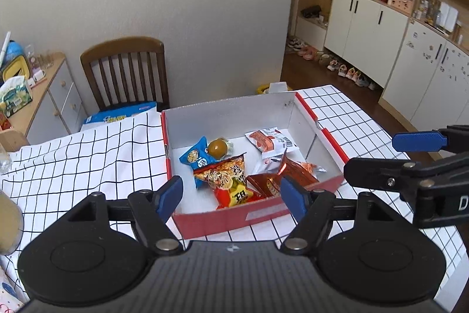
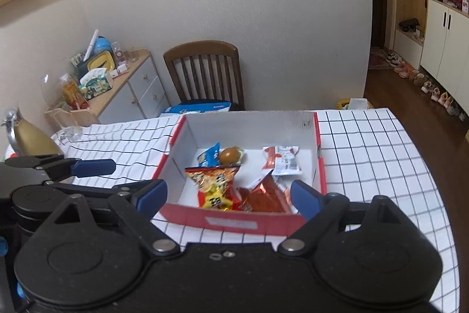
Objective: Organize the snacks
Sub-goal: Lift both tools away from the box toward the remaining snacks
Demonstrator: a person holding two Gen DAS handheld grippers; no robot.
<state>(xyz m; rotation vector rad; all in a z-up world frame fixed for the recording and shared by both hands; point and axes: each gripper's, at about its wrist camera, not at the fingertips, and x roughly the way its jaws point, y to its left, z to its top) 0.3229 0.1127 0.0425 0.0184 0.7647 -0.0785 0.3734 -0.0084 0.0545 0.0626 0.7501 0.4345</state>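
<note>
Left wrist view: left gripper (image 1: 231, 192) hanging above the near wall of a red-and-white cardboard box (image 1: 234, 217), blue-padded jaws spread apart, nothing between them. Box on a table under a white black-grid cloth (image 1: 73, 163). Inside the box, all the snacks: blue cookie packet (image 1: 195, 157) at the left, touching a round brown wrapped snack (image 1: 218, 147); red-and-yellow chip bag (image 1: 230, 181) in front of them; white-and-red packet (image 1: 268, 141) towards the right wall; shiny red foil packets (image 1: 296, 170) at the near right corner. Right gripper (image 1: 381, 157) entering from the right edge, jaws parted and bare, just beside the box's right wall. Brown wooden chair (image 1: 126, 72) behind the table, against the wall.

Right wrist view: right gripper (image 2: 228, 195) over the same near wall, jaws wide apart and empty. Same snacks lying on the box floor (image 2: 258, 122), chip bag (image 2: 214, 184) and foil packets (image 2: 263, 195) nearest. Left gripper (image 2: 117, 178) at the left, over the cloth (image 2: 381, 154), clear of the box. Chair (image 2: 205, 69) beyond the table.
</note>
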